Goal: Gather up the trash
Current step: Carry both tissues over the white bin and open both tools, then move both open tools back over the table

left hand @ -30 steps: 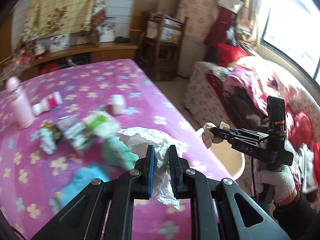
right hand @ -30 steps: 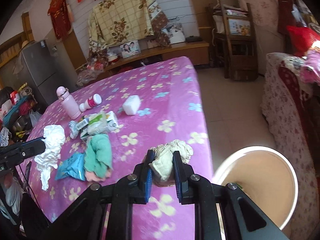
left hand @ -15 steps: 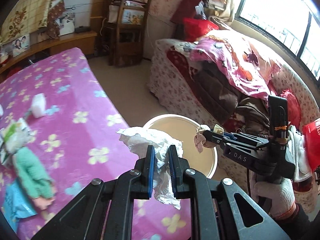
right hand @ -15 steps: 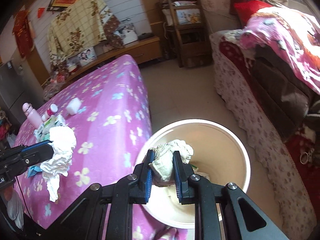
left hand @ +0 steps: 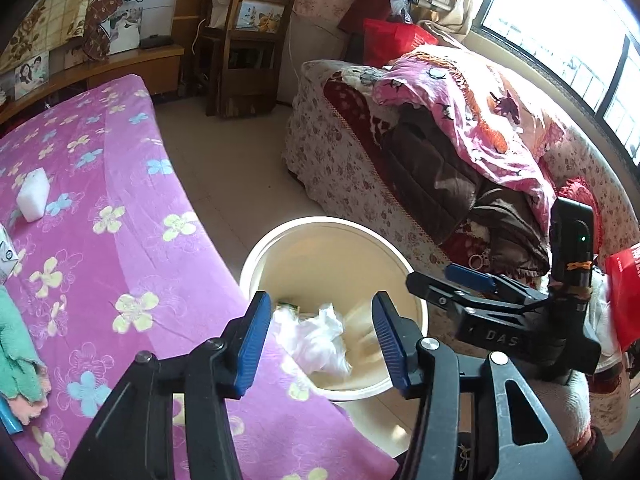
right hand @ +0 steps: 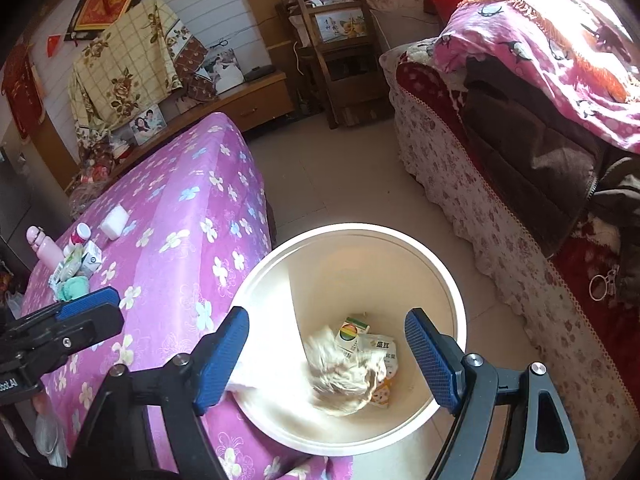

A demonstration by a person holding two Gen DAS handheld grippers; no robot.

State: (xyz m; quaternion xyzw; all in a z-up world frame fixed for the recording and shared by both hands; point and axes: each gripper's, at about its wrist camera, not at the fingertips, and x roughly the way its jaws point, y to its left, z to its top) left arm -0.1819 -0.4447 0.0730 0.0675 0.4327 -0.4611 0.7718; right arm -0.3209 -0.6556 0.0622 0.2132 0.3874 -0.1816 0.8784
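Observation:
A cream round bin [left hand: 320, 226] [right hand: 452, 292] stands on the floor beside the table. My left gripper [left hand: 318, 338] is open above its near rim; a crumpled white tissue [left hand: 316, 342] is falling below it. My right gripper [right hand: 326, 354] is open over the bin; a blurred cream crumpled wad [right hand: 340, 376] drops among small cartons [right hand: 352, 330] on the bin's bottom. The right gripper also shows in the left wrist view [left hand: 452, 280], and the left gripper shows in the right wrist view [right hand: 86, 306].
The table has a purple flowered cloth [left hand: 100, 220] [right hand: 192, 216]. On it lie a white block [left hand: 34, 196] [right hand: 114, 222], a green cloth [left hand: 16, 356], cartons [right hand: 86, 260] and a pink bottle [right hand: 44, 246]. A sofa with blankets [left hand: 460, 140] stands right of the bin.
Both grippers have opened over the bin. The white tissue has left the left gripper and the cream wad has left the right one; both are falling into the bin.

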